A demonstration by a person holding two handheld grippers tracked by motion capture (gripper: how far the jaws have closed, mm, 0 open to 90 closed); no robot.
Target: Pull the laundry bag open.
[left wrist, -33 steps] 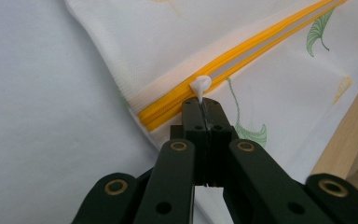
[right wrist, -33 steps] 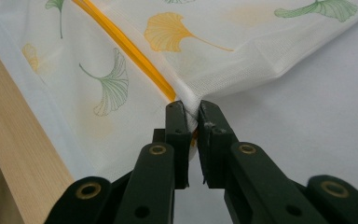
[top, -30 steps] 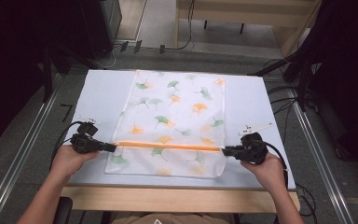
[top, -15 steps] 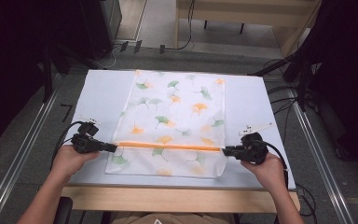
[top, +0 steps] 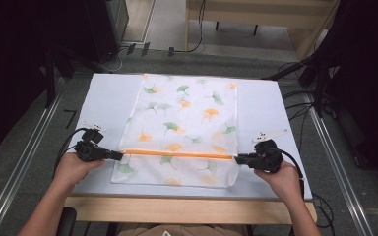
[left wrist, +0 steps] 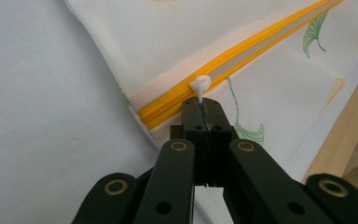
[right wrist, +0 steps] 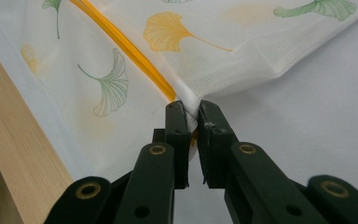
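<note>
Bench (top: pixel 103 98) surface is pale and matte, with a light wooden strip along its near edge; dark floor, metal rails and cables surround it. A white mesh bag (top: pixel 182 123) printed with green and orange leaves lies flat across the bench middle, reaching from the far edge toward the near edge, its orange zipper (top: pixel 177 153) running parallel to the near edge.

From above, both ends of the zipper show together with 2 hands. The left gripper view alone reveals a small white zipper pull (left wrist: pixel 199 86); the right gripper view shows bunched fabric at the zipper's other end.

Left gripper (top: pixel 114 156) is clamped tight on the pull. Right gripper (top: pixel 237 159) pinches the bag's corner fabric, jaws nearly together.
</note>
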